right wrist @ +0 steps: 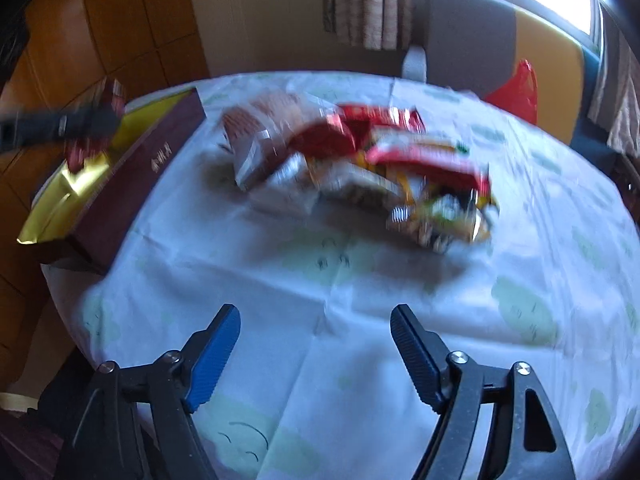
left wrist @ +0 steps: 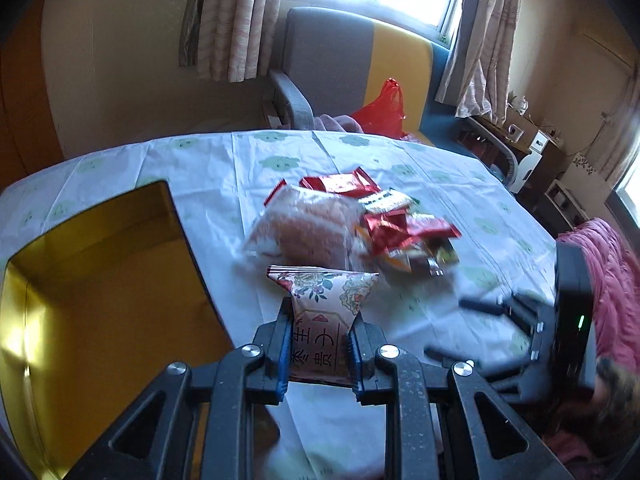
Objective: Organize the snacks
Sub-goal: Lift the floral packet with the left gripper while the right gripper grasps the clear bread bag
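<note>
My left gripper (left wrist: 322, 314) is shut on a pale snack packet with a flower print (left wrist: 326, 292), held upright above the tablecloth, just right of an open gold-lined box (left wrist: 100, 280). In the right wrist view that gripper (right wrist: 80, 122) is a dark blur over the box (right wrist: 140, 176) with the packet (right wrist: 80, 156) in it. A pile of snacks (left wrist: 360, 220) (right wrist: 360, 152) lies mid-table: a clear bag of brown bread (left wrist: 308, 228) and several red wrappers. My right gripper (right wrist: 316, 314) is open near the table's front edge with nothing between its fingers; it also shows blurred at the right (left wrist: 464, 330).
A round table under a white cloth with green clouds (right wrist: 320, 280). Behind it stand a grey and yellow sofa (left wrist: 340, 64) with a red plastic bag (left wrist: 384, 108), curtains and a bright window. A pink blanket (left wrist: 612, 280) lies to the right, wooden panels (right wrist: 100, 20) to the left.
</note>
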A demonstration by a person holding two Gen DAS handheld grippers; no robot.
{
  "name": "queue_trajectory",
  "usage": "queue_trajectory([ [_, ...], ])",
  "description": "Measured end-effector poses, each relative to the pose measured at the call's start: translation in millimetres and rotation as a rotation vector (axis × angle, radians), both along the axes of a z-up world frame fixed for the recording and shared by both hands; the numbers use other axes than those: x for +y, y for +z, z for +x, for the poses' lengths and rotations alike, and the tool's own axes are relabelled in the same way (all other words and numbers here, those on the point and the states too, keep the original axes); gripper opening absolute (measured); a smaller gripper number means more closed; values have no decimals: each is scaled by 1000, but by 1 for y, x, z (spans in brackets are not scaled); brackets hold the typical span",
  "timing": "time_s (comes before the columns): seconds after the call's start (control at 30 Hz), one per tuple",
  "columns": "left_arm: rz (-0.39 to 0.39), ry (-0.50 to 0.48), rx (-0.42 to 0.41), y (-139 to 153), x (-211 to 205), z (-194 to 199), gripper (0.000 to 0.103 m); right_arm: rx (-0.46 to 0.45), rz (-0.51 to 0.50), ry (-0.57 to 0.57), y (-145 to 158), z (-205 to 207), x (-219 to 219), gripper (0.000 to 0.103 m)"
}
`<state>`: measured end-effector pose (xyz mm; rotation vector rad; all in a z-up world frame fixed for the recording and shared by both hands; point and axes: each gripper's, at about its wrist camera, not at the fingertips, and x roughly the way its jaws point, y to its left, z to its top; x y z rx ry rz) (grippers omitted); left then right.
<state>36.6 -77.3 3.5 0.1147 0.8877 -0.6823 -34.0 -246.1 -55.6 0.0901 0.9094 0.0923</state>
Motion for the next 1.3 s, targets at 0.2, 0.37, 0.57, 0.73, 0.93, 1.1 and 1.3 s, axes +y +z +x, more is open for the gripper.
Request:
queue_trajectory([
  [0.2, 5, -21, -28, -4, 9, -30, 23, -78, -77, 126, 36, 28, 20, 79],
  [0.37, -32, -13, -18, -5, 22, -41, 23, -104, -209, 258, 53, 75, 43, 80],
  [0.57, -57, -7, -8, -6, 34, -46, 23, -22, -292, 394, 49, 144, 67, 85],
  [0.73, -59, -7, -19, -5, 39, -47, 23, 90, -377, 463, 20, 183, 83, 86],
  [0.93, -61, 3, 3, -9, 41, -44, 23, 133, -397, 425, -8, 195, 91, 73],
  [1.1, -60, 5, 5, -10, 39, -45, 23, 52, -372, 395, 5, 175, 97, 72],
  [1.3, -51, 31, -20, -4, 40, -50, 23, -22, -192, 333, 41, 139, 89, 72],
])
